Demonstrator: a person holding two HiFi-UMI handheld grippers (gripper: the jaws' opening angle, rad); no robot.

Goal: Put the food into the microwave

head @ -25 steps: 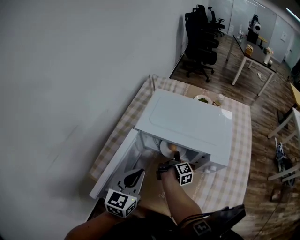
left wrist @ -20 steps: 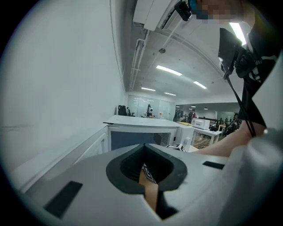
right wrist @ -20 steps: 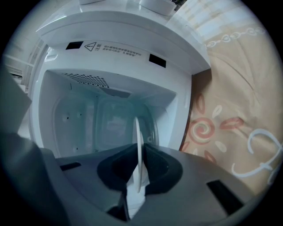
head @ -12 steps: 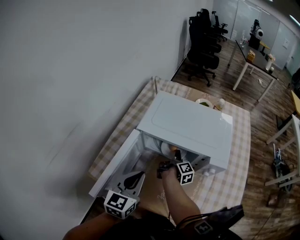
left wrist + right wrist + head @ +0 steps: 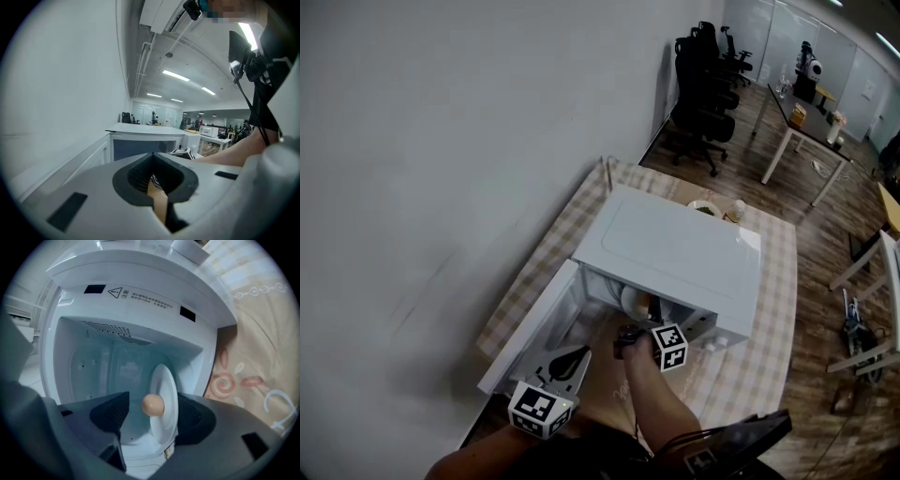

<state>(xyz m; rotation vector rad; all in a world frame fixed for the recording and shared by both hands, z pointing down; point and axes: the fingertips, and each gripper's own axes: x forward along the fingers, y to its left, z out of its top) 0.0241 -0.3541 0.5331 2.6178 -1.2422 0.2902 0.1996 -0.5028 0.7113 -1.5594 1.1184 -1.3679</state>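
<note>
Right gripper view is showing the right claw [image 5: 150,416] standing released, its jaws having just been opening wide. The plate [image 5: 165,378] and the egg [image 5: 153,405] on it are sitting between them on the floor of the microwave [image 5: 140,291]. The food is therefore lying inside the cavity, seemingly toward its near edge, and the risk is now sitting in the withdrawal. The right pad is looking very close to the plate's rim, so pulling back at a slant is likely to be catching that rim. That would be dragging the plate toward the near lip or tipping it, and the egg, lying loose, is liable to be rolling off. In the head view the door [image 5: 528,326] is hanging open to the left, and the left claw [image 5: 569,357], clenched on nothing, is waiting just beside it. Swinging the door shut before the right claw is clear would be pinching it or knocking the plate.
</note>
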